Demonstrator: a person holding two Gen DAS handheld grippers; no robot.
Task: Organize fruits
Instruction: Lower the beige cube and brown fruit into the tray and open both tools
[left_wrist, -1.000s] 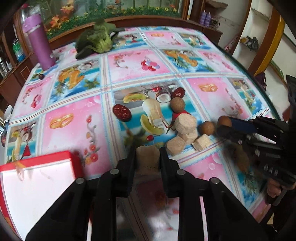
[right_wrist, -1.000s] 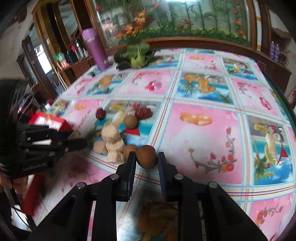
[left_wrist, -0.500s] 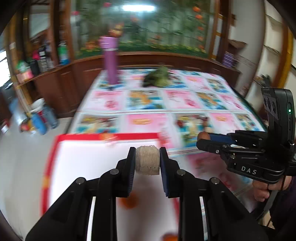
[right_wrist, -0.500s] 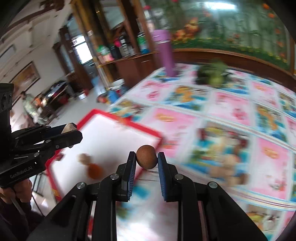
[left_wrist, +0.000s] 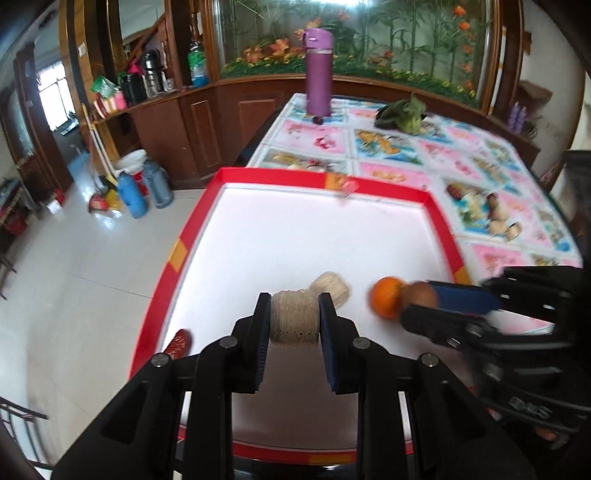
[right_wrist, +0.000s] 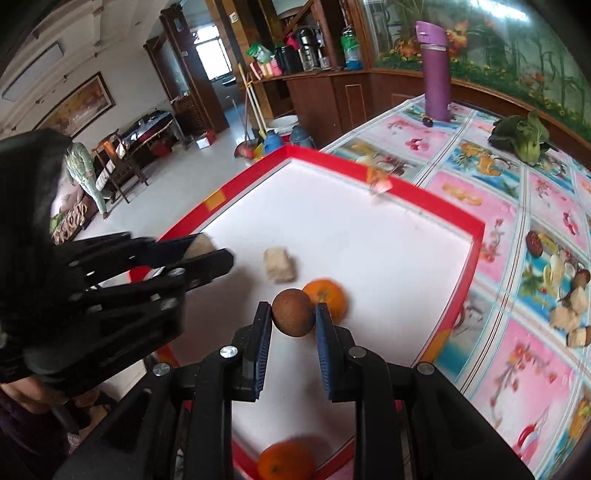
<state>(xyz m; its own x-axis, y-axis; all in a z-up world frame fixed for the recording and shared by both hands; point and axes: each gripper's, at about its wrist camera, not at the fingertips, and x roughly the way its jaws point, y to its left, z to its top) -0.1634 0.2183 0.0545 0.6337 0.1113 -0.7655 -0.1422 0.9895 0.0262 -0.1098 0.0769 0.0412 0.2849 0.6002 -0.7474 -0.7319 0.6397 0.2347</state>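
Left gripper: your left gripper (left_wrist: 294, 322) was clenched on a pale, rough-skinned piece (left_wrist: 294, 320) — a second earlier that piece was held low over the printed desk beside the fruit pile, and now it hung over the near part of the red-rimmed tray (left_wrist: 439, 218).

Tray contents, left to right: a dark red fruit (left_wrist: 179, 342) lay by the tray's left rim, a second pale piece (left_wrist: 330, 288) sat just beyond your left gripper, and an orange (left_wrist: 387, 297) rested near the right gripper's tip.

Right gripper: your right gripper (right_wrist: 293, 318) was grasping a round brown fruit (right_wrist: 293, 312), which you had carried from the desk edge to a spot above the tray floor, just in front of the orange (right_wrist: 327, 297). Another orange (right_wrist: 286, 461) lay at the tray's near rim.

What remained: a small heap of fruits (right_wrist: 572, 306) sat on the desk (right_wrist: 517, 369), well apart from the tray, to its right.

Meaning for the task: both carries had reached the tray, so I judge the next step was to let go of each piece — lowering first would keep the round one from rolling against the orange.
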